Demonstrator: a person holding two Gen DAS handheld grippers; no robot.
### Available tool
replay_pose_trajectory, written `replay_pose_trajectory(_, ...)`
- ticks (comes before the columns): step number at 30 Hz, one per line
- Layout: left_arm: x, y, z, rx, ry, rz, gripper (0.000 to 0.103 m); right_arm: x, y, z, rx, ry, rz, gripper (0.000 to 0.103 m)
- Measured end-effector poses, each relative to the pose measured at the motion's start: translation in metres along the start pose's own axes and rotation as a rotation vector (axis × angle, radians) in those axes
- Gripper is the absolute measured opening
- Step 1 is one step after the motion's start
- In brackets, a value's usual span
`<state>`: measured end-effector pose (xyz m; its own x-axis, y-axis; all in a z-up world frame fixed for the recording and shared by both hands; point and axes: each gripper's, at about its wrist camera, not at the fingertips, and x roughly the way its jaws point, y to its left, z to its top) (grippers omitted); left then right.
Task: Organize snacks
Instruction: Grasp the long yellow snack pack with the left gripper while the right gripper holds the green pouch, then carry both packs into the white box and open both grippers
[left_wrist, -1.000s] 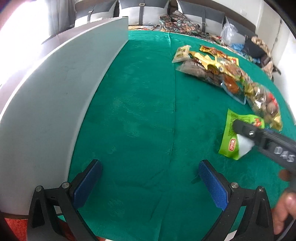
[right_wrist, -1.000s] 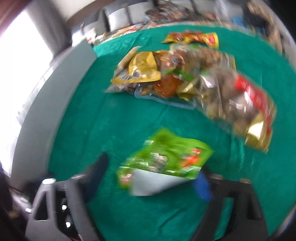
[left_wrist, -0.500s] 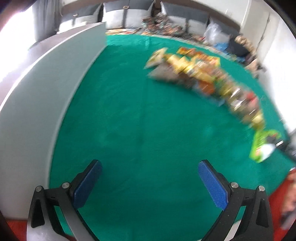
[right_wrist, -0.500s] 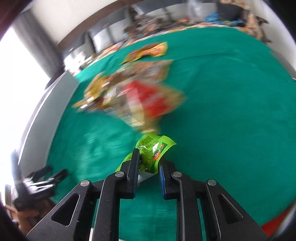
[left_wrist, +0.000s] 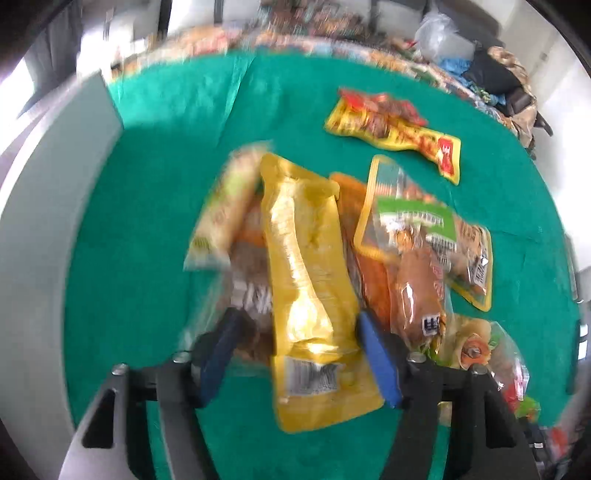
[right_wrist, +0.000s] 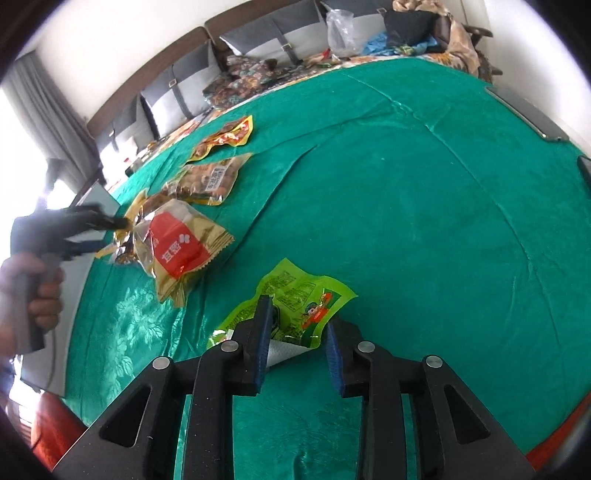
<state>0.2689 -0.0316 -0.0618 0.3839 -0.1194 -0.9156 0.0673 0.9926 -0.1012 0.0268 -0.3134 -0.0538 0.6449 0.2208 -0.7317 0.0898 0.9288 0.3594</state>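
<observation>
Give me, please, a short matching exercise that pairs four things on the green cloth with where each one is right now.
Things:
1. yellow pouch
2. green packet
3. red-label bag
4. yellow-and-red packet

Places:
A. lying alone on the cloth, beyond the pile
B. between the fingers of the left gripper
C. between the fingers of the right gripper, flat on the cloth
D. on the near end of the pile, left of the green packet in the right wrist view

Pairs: 1-B, 2-C, 3-D, 4-A

Green tablecloth (right_wrist: 424, 206), grey cushions (right_wrist: 258, 40), perhaps.
</observation>
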Motion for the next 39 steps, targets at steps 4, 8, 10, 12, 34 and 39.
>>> replay_pose_trajectory(4,-0.017,0.017,-0.019,-0.044,-0.015,-0.084,0.036,-0.001,-0.011,0.000,0.032,0.007,-0.008,0.041)
replay_pose_trajectory(8,-0.047,0.037,-0.068,-0.047,-0.032,-0.120,0.035,-0.001,-0.025,0.005,0.110,0.003,0.031,0.050)
replay_pose_trajectory(10,-0.059,0.050,-0.095,-0.046,-0.040,-0.140,0.035,-0.002,-0.031,0.005,0.153,0.002,0.071,0.054)
replay_pose_trajectory(12,-0.070,0.060,-0.123,-0.040,-0.054,-0.152,0.036,-0.004,-0.036,0.005,0.198,0.006,0.104,0.058)
replay_pose_trajectory(34,-0.067,0.091,-0.179,-0.011,-0.135,-0.032,0.047,0.026,0.049,0.007,0.062,0.199,-0.124,0.035)
replay_pose_trajectory(39,-0.079,0.098,-0.181,-0.110,-0.170,-0.141,0.047,-0.009,0.017,0.001,0.175,0.125,-0.005,0.018)
